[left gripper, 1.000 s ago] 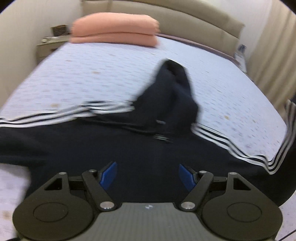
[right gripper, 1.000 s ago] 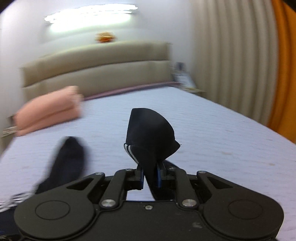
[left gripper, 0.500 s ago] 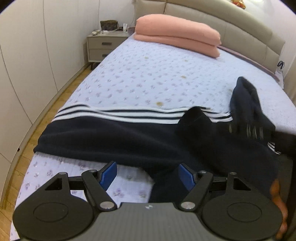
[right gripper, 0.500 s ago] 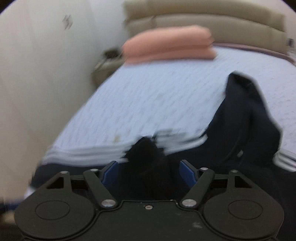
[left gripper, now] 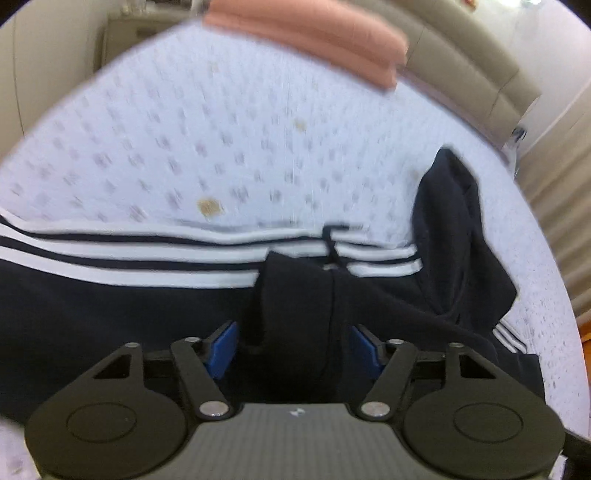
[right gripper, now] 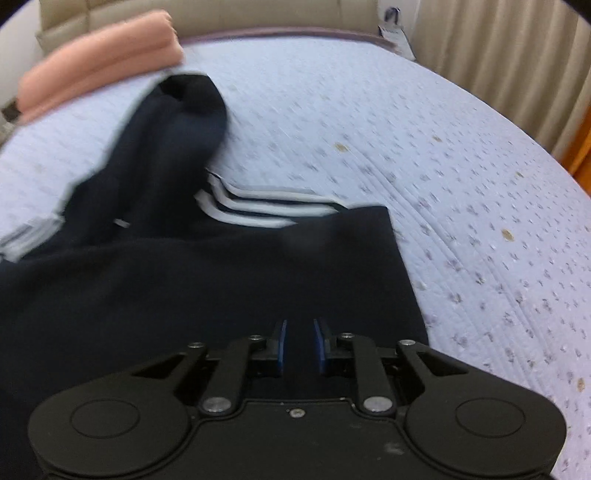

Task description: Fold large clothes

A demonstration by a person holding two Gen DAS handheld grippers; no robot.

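A black hooded jacket (left gripper: 92,306) with three white stripes along its sleeves lies spread on the bed, with its hood (left gripper: 461,240) bunched to the right. A sleeve end is folded back over the body, and it rises as a dark hump between the blue pads of my left gripper (left gripper: 293,347). Those jaws are closing around it, with slivers of gap still showing. In the right wrist view the jacket (right gripper: 221,280) fills the lower left below its hood (right gripper: 177,122). My right gripper (right gripper: 300,343) points down at the jacket's body near its right edge. Its jaws are closing, and dark cloth fills their narrow gap.
The pale patterned bedsheet (left gripper: 184,147) (right gripper: 443,184) stretches beyond the jacket. A folded pink blanket (left gripper: 306,40) (right gripper: 96,70) lies at the beige headboard (left gripper: 472,70). A nightstand (left gripper: 140,33) stands at the far left, and curtains (right gripper: 498,55) hang to the right.
My right gripper let go of the sleeve it had held up, opened, dropped onto the jacket's body and narrowed. My left gripper moved in over the folded sleeve end, its jaws narrowing.
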